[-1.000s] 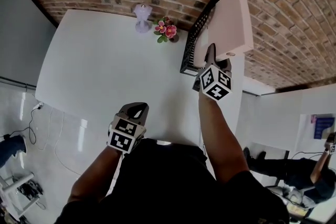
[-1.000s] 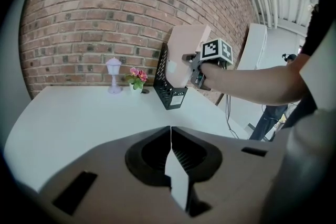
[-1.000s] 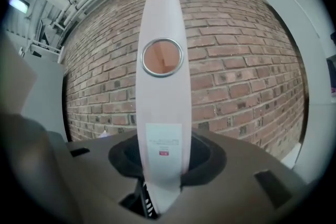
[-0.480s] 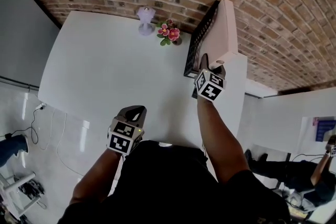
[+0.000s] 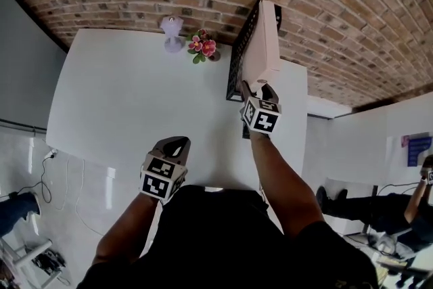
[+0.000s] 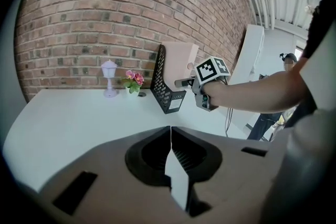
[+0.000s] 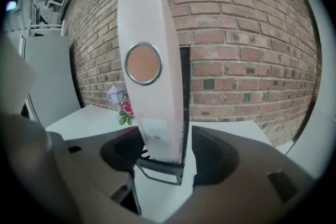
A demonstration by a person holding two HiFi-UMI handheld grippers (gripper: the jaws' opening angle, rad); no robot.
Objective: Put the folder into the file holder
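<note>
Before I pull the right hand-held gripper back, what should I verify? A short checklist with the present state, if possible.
1. Pale pink folder with a ringed spine hole stands inside the black mesh file holder: ok.
2. Right hand-held gripper: jaws have just been opening, now apart, folder spine between them unpressed: ok.
3. Folder will stay upright unsupported: cannot tell.
4. Left hand-held gripper shut, empty, far from the holder: ok.
5. Pink flowers beside the holder, off the pull-back path: ok.
</note>
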